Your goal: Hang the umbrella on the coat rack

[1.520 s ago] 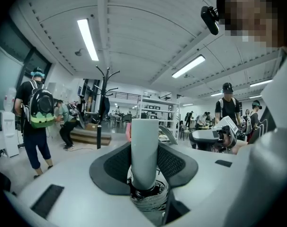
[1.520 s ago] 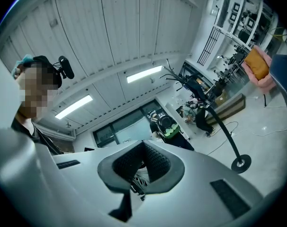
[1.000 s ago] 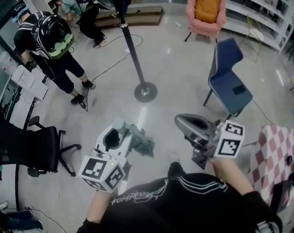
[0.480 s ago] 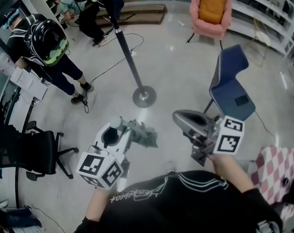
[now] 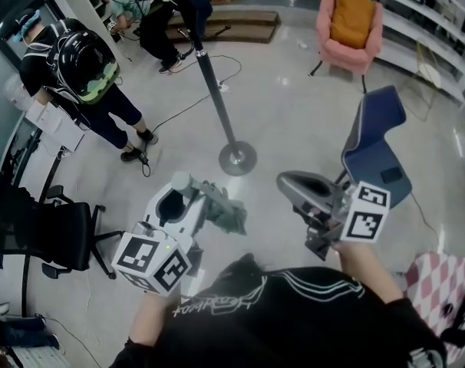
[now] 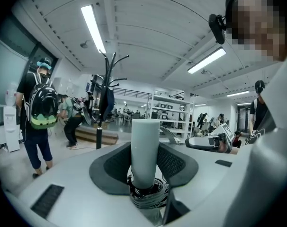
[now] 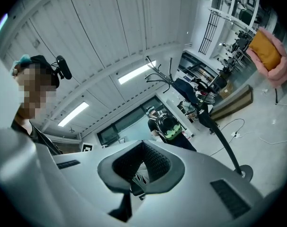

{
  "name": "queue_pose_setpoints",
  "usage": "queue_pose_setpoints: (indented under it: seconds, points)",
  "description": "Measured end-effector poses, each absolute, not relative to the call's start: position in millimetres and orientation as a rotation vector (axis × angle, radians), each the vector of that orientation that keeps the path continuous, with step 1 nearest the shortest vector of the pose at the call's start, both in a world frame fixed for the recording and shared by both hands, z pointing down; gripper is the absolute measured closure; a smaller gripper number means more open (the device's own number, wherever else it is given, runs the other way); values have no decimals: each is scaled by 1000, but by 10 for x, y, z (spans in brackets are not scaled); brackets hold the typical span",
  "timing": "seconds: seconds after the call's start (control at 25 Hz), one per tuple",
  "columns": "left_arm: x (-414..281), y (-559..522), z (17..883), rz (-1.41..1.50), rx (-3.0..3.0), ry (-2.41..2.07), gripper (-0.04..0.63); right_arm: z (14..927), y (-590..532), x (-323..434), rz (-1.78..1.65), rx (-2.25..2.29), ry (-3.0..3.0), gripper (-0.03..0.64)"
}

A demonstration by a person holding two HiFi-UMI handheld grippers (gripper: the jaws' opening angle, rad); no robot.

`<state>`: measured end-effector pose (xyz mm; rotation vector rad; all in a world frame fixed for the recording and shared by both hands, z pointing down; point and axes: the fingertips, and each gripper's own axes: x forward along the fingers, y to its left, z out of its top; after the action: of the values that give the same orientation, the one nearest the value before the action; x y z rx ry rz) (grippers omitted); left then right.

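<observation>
Umbrella [image 6: 145, 145], folded, is pinched by its pale handle in the left hand-held gripper [image 5: 173, 208]. The right hand-held gripper [image 5: 295, 188] is pressed together, empty. The coat rack [image 5: 216, 96] stands at twelve o'clock, well apart.

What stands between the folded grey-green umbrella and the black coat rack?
Nothing visible: only bare floor lies between the folded grey-green umbrella in the left gripper and the black coat rack. The blue chair stands aside.

Glossy pale floor [image 5: 294, 113]; a pink armchair [image 5: 349, 29] by white shelves [image 5: 440, 21], a blue chair [image 5: 371, 156], a black office chair [image 5: 33, 232]; strip lights [image 6: 94, 27] overhead.
</observation>
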<state>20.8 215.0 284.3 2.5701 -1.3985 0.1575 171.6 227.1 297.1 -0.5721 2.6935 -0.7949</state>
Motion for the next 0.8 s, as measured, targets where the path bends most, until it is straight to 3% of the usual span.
queue_pose_setpoints:
  seconds: [0.8]
  points:
    - [-874,302,3413,121,2439,-1393,440,3315,487,725,-900,-623,2716,604]
